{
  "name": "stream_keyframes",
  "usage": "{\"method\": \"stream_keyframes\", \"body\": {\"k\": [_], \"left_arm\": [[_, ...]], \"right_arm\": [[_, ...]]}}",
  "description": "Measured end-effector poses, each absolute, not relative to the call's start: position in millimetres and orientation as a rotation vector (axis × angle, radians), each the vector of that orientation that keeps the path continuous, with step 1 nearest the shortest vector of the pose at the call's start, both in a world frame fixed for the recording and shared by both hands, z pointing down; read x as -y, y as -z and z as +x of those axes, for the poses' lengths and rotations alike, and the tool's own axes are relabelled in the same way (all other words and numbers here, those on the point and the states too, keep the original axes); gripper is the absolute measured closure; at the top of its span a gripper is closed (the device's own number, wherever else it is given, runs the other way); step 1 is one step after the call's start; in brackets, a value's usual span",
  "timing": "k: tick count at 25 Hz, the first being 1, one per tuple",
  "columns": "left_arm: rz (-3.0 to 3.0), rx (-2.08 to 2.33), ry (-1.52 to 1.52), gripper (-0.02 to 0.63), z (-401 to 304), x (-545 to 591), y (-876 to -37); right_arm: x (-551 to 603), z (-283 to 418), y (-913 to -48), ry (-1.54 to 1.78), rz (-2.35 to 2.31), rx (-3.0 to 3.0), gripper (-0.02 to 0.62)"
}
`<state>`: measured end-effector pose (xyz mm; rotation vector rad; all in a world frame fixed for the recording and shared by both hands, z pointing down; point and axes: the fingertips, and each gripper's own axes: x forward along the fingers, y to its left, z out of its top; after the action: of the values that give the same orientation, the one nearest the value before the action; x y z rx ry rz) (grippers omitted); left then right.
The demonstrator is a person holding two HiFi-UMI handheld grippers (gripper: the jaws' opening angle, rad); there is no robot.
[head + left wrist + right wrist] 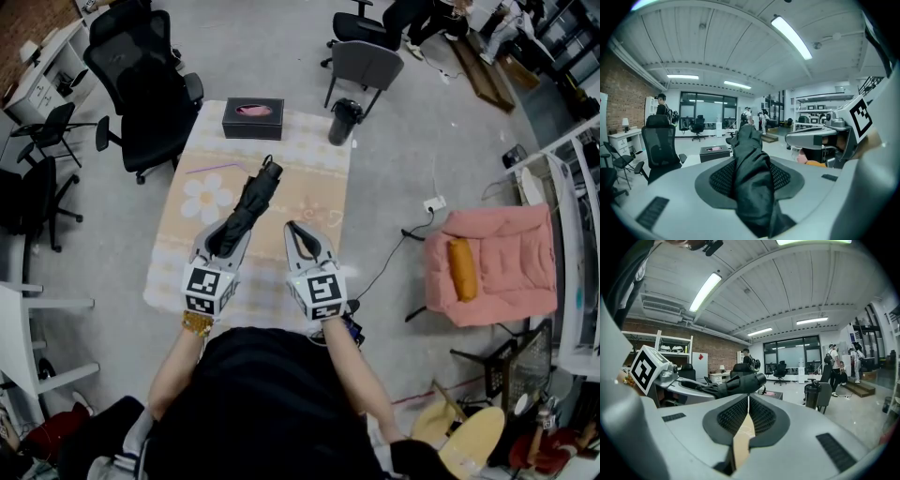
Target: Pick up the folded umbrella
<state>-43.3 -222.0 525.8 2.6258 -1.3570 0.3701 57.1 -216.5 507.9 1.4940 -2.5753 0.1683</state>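
Left gripper (225,240) around black, crumpled, folded umbrella (253,195)

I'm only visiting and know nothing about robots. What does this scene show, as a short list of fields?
Left gripper: closed on the folded umbrella
Right gripper: shut, nothing between its jaws
Table: covered with a flowered cloth
On the table: black box
Beside the table: pink armchair

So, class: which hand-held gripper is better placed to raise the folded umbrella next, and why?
Left. The left hand-held gripper has the folded umbrella clamped between its jaws; the right hand-held gripper sits beside it, jaws together and empty.
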Motion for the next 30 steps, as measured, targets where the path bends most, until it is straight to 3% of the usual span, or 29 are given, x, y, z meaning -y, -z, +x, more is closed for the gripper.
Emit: {"method": "stream_keyframes", "body": {"k": [30], "left_arm": [[2.738, 1.552, -0.139, 0.43, -39, 225, -420]], "right_arm": [[224, 44, -426, 0.029, 1.4, 2.69, 0.578]]}}
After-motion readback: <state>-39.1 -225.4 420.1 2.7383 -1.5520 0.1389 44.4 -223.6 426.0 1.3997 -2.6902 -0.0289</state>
